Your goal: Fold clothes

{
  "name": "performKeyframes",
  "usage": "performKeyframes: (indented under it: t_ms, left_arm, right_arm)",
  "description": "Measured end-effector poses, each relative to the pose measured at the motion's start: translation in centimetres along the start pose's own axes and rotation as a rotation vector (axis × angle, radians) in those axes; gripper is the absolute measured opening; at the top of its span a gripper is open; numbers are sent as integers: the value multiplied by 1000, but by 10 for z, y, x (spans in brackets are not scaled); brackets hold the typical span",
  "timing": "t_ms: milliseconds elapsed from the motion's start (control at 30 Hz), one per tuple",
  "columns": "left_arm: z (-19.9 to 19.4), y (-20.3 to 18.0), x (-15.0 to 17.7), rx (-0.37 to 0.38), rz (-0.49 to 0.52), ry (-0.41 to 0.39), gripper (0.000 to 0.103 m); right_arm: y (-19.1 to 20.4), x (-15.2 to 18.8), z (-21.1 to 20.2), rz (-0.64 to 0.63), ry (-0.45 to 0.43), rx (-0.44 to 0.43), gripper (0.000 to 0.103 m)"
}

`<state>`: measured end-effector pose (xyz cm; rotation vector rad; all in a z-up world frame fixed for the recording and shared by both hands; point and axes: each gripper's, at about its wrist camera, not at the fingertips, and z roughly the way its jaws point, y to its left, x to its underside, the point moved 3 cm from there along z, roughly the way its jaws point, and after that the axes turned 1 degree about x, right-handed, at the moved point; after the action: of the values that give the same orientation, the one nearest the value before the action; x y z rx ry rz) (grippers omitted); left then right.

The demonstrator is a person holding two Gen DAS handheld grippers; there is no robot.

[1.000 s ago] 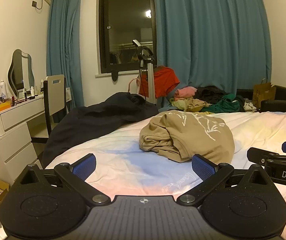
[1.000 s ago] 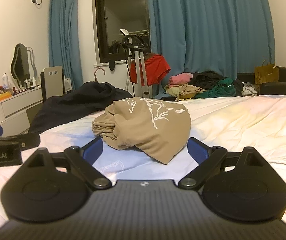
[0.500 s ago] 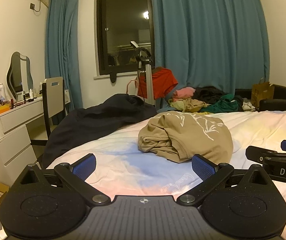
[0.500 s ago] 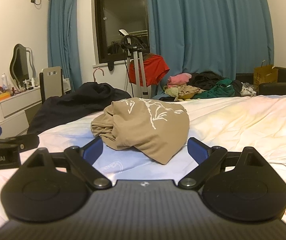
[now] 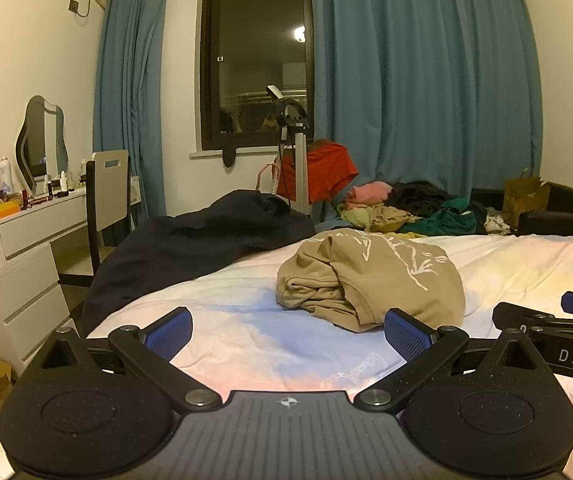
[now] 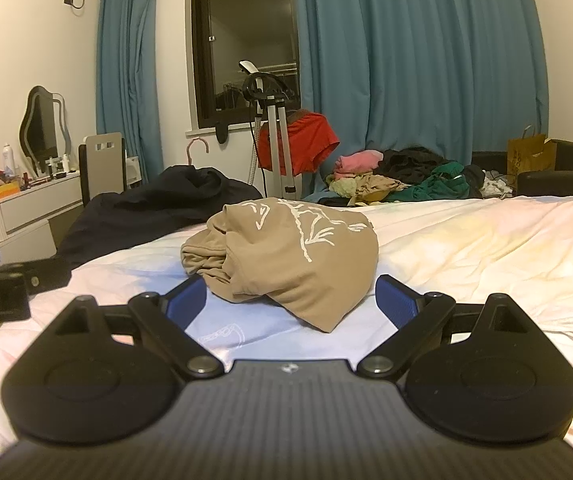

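A tan shirt [image 5: 370, 276] with a white line print lies crumpled in a heap on the pale bed sheet [image 5: 246, 320]. My left gripper [image 5: 286, 330] hovers over the sheet just short of the heap, open, nothing between its blue pads [image 5: 168, 334]. In the right wrist view the same tan shirt [image 6: 286, 260] fills the gap ahead of my right gripper [image 6: 291, 300], which is open and close to the heap's near edge. Each gripper shows at the edge of the other's view.
A dark garment [image 5: 190, 244] sprawls over the bed's left side. A mixed clothes pile [image 5: 410, 208] lies beyond the bed by the blue curtain. A white dresser [image 5: 14, 248] and chair [image 5: 106, 188] stand left. A steamer stand [image 6: 274, 136] holds a red garment.
Both grippers have tilted slightly upward and eased toward the tan shirt; the heap itself has not moved. Both stay open.
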<state>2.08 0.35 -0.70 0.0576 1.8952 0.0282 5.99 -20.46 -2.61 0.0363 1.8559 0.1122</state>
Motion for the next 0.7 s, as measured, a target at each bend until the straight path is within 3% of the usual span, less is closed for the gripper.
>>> performKeyframes:
  t_ms: [700]
  left_arm:
    - [-5, 6, -8, 33, -33, -13, 103]
  right_arm:
    - [7, 10, 11, -3, -14, 8, 93]
